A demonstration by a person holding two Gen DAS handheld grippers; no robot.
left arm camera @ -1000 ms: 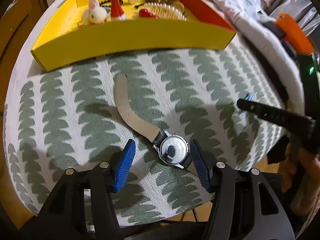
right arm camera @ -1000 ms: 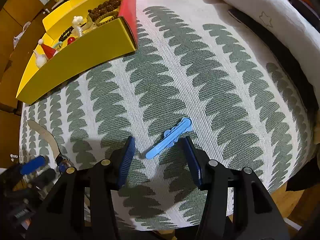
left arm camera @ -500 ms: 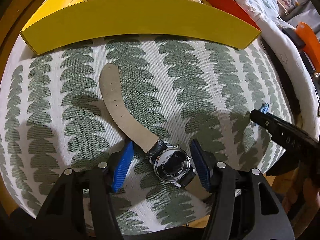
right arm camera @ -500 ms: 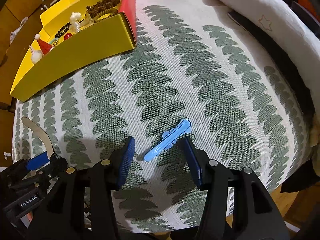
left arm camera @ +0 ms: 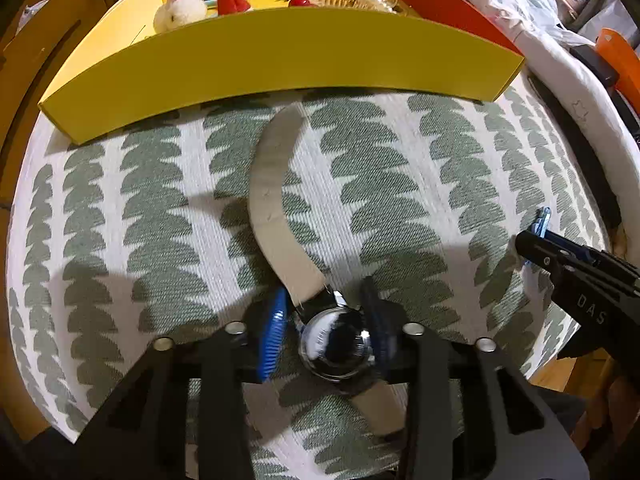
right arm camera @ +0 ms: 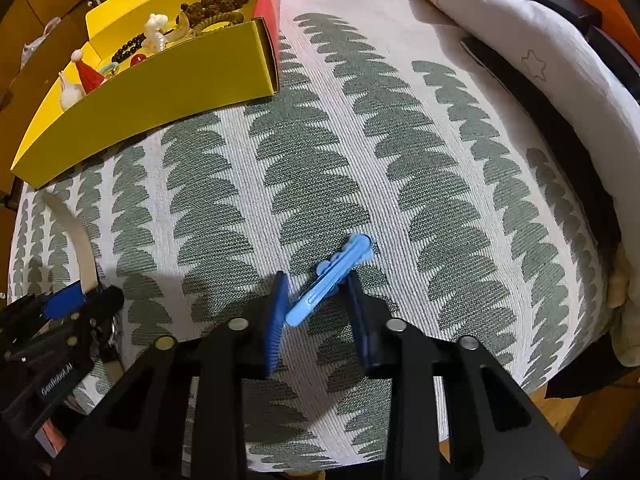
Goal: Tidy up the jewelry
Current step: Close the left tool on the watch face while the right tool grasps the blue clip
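Left gripper (left arm camera: 326, 326) clamped the watch (left arm camera: 336, 344) case on the patterned cloth (left arm camera: 400, 184), strap pointing to 12 o'clock at the yellow box (left arm camera: 280, 52). Right gripper (right arm camera: 316, 308) pinched the blue clip (right arm camera: 332, 276), lying toward 1 o'clock on the cloth.

Round surface (right arm camera: 400, 128) under green leaf-print cloth, pale star-printed blanket (right arm camera: 520, 40) bunched beyond it, brown wooden furniture (left arm camera: 48, 32) left of it, warm indoor light
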